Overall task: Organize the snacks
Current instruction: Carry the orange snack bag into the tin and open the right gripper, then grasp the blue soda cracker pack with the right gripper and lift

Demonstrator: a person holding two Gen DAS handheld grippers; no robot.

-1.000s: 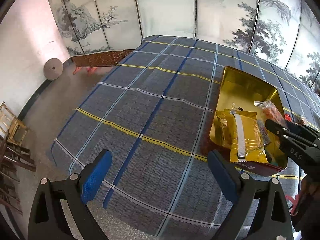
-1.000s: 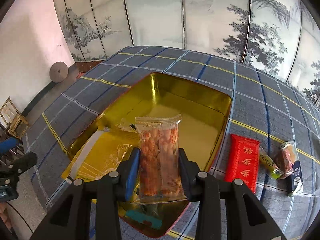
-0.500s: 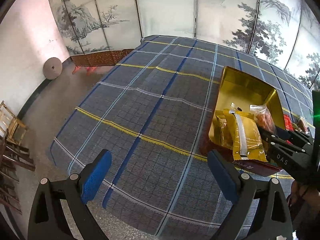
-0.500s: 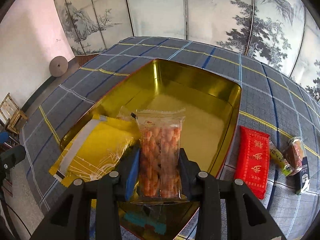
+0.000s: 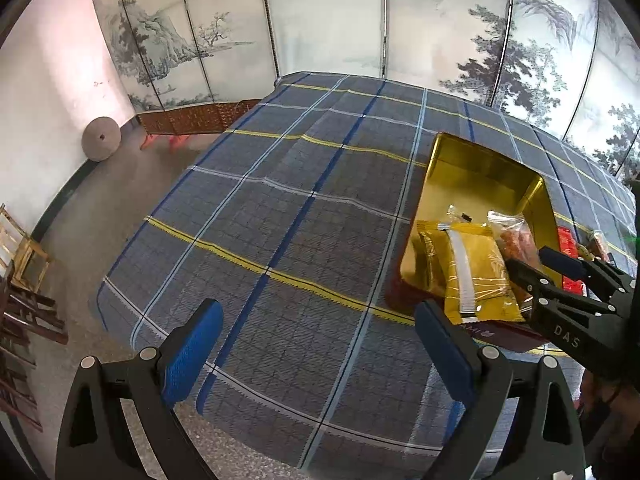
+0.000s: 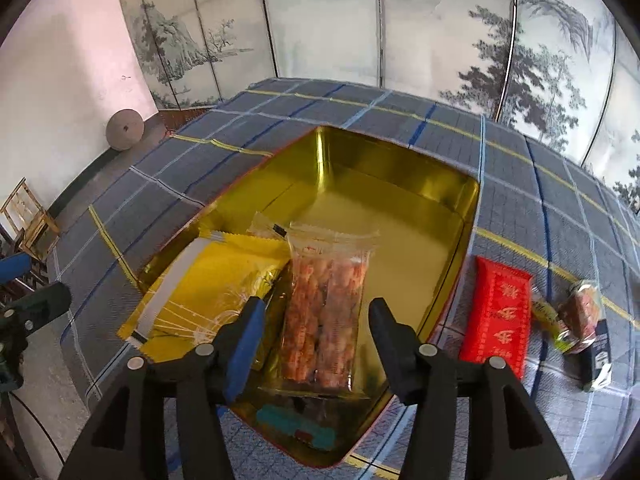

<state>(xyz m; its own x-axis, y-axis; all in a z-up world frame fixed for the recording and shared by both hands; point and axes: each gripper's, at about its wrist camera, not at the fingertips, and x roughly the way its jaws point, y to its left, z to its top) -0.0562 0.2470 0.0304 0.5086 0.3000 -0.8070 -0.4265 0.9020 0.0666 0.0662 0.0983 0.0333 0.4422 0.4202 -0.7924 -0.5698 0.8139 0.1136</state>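
Note:
A gold tin [image 6: 400, 236] stands open on the plaid cloth; it also shows in the left wrist view [image 5: 480, 168]. Inside lie a yellow packet [image 6: 208, 292] and a clear packet of orange snacks [image 6: 324, 312]. My right gripper [image 6: 316, 320] is open, its fingers standing apart on either side of the orange packet, which rests in the tin. My left gripper [image 5: 316, 340] is open and empty above the cloth, left of the tin. A red packet [image 6: 500, 316] and two small wrapped snacks [image 6: 576, 316] lie on the cloth right of the tin.
The plaid cloth [image 5: 280, 208] covers a large table. Painted folding screens [image 5: 360, 20] stand behind it. A wooden chair [image 5: 24, 256] and a round stone disc [image 5: 101, 144] are on the floor at the left.
My right gripper has lowered the orange snack packet into the tin and opened, letting it go. The left gripper has stayed still.

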